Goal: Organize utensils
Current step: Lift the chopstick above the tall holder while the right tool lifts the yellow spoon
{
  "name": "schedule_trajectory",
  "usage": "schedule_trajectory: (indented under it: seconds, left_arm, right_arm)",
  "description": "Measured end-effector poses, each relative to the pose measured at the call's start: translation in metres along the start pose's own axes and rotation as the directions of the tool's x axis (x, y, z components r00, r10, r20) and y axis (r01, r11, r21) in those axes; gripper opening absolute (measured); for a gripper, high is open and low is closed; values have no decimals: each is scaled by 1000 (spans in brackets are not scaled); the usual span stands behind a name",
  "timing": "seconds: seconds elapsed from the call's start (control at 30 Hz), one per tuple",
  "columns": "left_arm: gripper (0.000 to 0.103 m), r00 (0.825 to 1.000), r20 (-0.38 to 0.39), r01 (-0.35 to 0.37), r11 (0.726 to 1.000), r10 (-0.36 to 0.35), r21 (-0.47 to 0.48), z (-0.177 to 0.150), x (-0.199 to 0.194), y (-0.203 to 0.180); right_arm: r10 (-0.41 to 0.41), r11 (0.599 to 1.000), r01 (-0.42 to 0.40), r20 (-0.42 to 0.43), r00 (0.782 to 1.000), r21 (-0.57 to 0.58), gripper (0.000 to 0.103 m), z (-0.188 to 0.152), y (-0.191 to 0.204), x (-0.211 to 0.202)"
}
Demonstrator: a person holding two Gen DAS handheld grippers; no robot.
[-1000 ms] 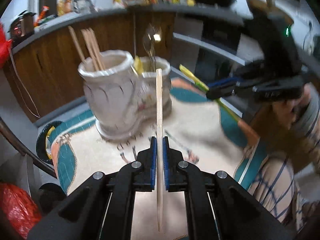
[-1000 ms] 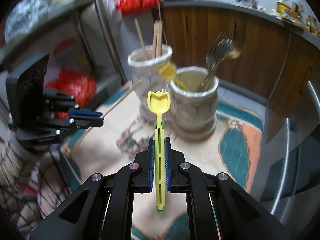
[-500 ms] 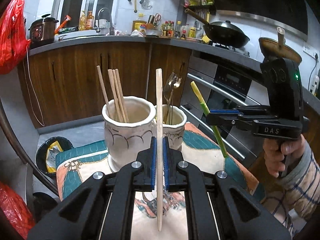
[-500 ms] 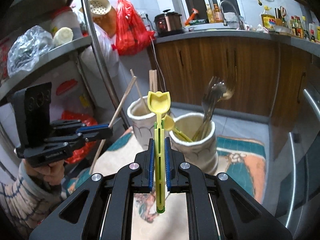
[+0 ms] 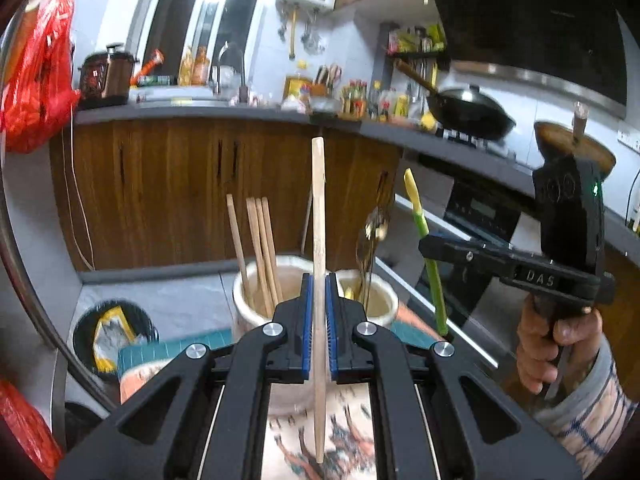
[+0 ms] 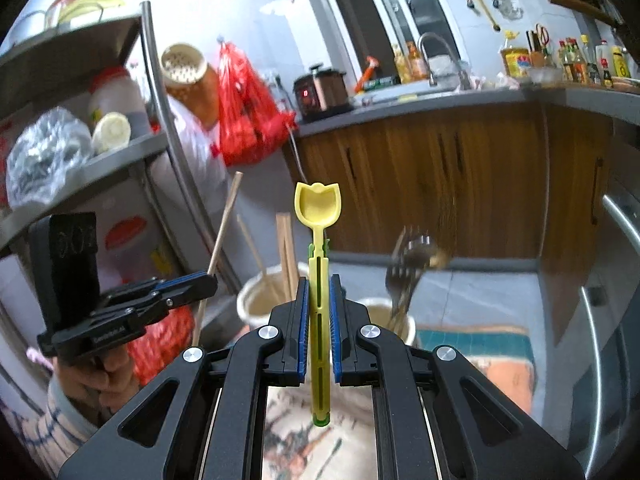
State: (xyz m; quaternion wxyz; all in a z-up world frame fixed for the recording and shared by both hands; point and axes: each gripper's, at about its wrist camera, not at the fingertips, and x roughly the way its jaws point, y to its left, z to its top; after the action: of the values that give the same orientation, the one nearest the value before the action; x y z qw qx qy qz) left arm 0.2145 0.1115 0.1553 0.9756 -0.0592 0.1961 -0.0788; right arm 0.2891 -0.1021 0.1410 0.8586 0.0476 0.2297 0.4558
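Left gripper (image 5: pixel 319 320): jaws nearly closed, blue pads clamped on a single wooden chopstick (image 5: pixel 319 216), which stands about upright, one end rising well above the jaws, the other hanging below them over the patterned cloth (image 5: pixel 352 440) on the surface.

Right gripper (image 6: pixel 319 320): jaws nearly closed on the slotted handle of a yellow-green plastic spoon (image 6: pixel 318 208), bowl uppermost, green butt end below the pads.

Left cup (image 5: pixel 288 266): pale ceramic, holds four wooden chopsticks (image 5: pixel 260 248) leaning leftward; lower body hidden behind the left gripper.

Right cup (image 5: pixel 380 300): just beside the first, whether touching cannot be told; holds metal cutlery (image 6: pixel 408 264), blurred; fork tines readable in the right wrist view, the rest uncertain.

Both held items sit in the air, short of the cups and above the cloth.

Person: a hand (image 5: pixel 556 352) with striped cuff grips the right tool, partly cut off at the frame edge.

Background: kitchen counter, wok, red bags, shelf; blurred.
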Motion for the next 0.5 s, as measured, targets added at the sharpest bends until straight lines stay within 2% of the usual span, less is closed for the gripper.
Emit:
schedule_trajectory:
  seconds: [0.17, 0.27, 0.37, 0.5]
  left_arm:
    - [6, 997, 76, -14, 1000, 12, 18, 15, -2, -1]
    - [6, 991, 132, -13, 1000, 13, -5, 24, -1, 4]
    - [6, 983, 182, -6, 1000, 10, -21, 32, 4, 10]
    - [6, 965, 263, 3, 999, 8, -41, 44, 18, 16]
  right_arm:
    - [-15, 1000, 15, 60, 998, -11, 10, 3, -1, 1]
    - [-18, 1000, 18, 81, 997, -7, 10, 3, -4, 5]
    - [-25, 999, 27, 100, 995, -25, 10, 3, -3, 10]
    - [-70, 995, 78, 123, 990, -62, 10, 2, -1, 23]
